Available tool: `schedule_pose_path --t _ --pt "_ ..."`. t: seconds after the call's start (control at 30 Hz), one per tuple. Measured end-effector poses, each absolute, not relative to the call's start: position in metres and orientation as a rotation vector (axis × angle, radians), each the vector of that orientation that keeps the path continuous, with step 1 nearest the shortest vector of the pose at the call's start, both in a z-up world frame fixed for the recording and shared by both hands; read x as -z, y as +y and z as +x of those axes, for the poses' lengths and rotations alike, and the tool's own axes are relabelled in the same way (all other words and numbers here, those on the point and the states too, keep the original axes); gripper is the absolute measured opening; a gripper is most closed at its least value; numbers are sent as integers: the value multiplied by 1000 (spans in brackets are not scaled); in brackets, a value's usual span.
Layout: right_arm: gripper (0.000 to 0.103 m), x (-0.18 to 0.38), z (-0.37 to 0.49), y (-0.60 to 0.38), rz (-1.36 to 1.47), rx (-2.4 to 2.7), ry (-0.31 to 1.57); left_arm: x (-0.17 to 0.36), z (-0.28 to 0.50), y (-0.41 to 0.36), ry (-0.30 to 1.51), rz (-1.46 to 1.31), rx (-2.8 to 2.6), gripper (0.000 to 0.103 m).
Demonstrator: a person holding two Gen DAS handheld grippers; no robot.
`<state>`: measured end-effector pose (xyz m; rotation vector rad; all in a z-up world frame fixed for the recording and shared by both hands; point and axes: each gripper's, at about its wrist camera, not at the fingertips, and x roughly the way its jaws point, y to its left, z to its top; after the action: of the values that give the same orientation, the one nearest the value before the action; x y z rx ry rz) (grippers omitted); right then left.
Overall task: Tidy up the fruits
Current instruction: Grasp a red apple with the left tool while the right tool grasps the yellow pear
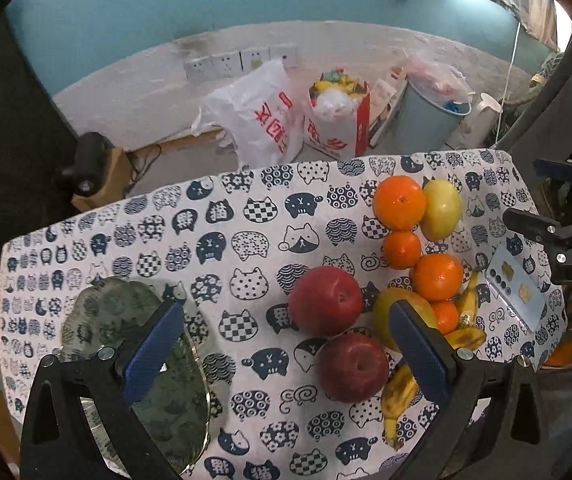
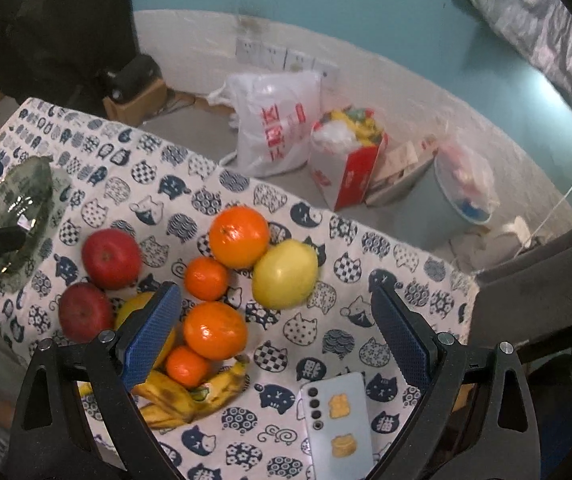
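Note:
Fruit lies in a cluster on the cat-print tablecloth [image 1: 245, 216]. Two red apples [image 1: 325, 300] [image 1: 353, 367] sit left of it, several oranges [image 1: 399, 202] [image 1: 436, 277] run down its middle, a yellow-green fruit [image 1: 442, 209] lies at the far end, and bananas [image 1: 397, 394] lie at the near end. A green glass plate [image 1: 133, 364] rests at the left, bare. My left gripper [image 1: 286, 360] hovers open between plate and apples. In the right wrist view my right gripper [image 2: 275, 340] hangs open above the oranges [image 2: 215, 330], yellow-green fruit [image 2: 285, 274], apples [image 2: 111, 258] and bananas [image 2: 189, 396]; the plate [image 2: 17, 216] lies far left.
A pale blue phone [image 2: 338, 424] [image 1: 518, 292] lies face down on the cloth right of the fruit. Beyond the table's far edge stand a white plastic bag [image 1: 257, 116], a red-and-white carton [image 1: 340, 120], a grey bin [image 1: 430, 116] and a wall with sockets [image 1: 241, 62].

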<state>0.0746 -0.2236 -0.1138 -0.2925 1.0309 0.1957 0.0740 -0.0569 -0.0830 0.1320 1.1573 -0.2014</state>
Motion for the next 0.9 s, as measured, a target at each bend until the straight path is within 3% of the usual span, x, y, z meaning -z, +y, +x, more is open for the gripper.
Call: schedule_pose_path --t 0.27,0.4,0.77,0.9 --pt "95 163 114 -242 -283 -222 1168 119 96 -71 1257 115 225 103" --pt "90 188 128 -254 -257 -222 1229 139 103 -84 1295 155 237 103" --pt "90 222 153 -261 -140 -264 1288 180 117 -88 1390 130 227 103" --pt "85 236 160 -257 -148 -271 1316 191 120 -89 1408 126 240 103"
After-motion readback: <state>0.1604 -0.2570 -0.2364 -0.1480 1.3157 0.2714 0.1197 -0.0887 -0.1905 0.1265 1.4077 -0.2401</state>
